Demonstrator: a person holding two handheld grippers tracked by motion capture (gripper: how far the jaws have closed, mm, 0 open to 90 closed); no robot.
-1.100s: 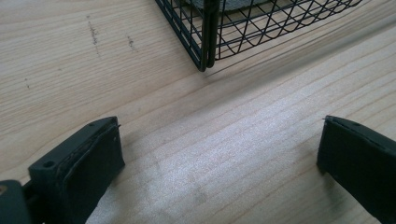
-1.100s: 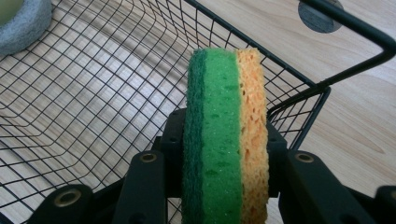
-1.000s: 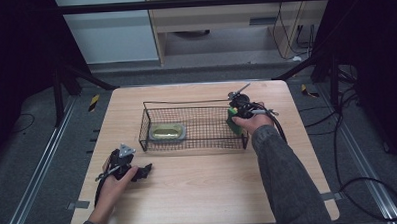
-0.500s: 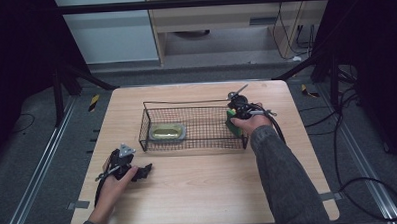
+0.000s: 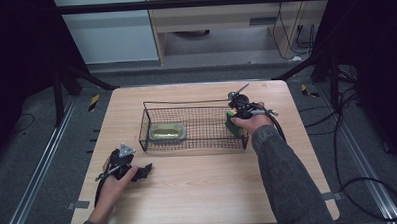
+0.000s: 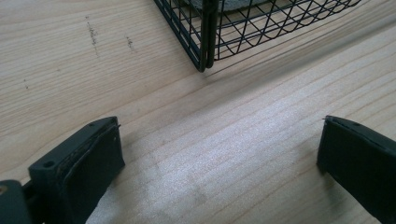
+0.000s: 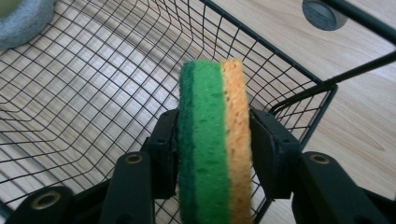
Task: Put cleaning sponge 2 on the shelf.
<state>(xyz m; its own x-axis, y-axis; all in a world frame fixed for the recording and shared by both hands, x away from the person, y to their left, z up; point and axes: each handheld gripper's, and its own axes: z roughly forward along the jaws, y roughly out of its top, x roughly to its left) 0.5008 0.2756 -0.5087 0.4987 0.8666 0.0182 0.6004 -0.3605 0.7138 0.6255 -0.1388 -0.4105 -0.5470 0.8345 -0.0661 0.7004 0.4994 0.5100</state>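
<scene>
- Pale wooden desk (image 5: 199,192): it carries everything listed here; both my forearms come in from its near edge.
- Black wire-mesh basket (image 5: 193,103): it stands on the middle of the desk, long side toward me. One bottom corner of it shows in the left gripper view (image 6: 205,51).
- Grey oval dish with an olive-green inside (image 5: 167,132): it lies in the basket's left half.
- Green-and-yellow sponge (image 7: 214,140): upright on edge between the fingers of my right gripper (image 7: 214,154), above the mesh floor at the basket's right end (image 5: 232,122).
- Right gripper (image 5: 241,110): its fingers have just been opening, yet both pads still touch the sponge's faces.
- Left gripper (image 5: 126,164): resting on the desk near the basket's near-left corner; its fingers (image 6: 88,163) stand released, wide apart over bare wood.
</scene>
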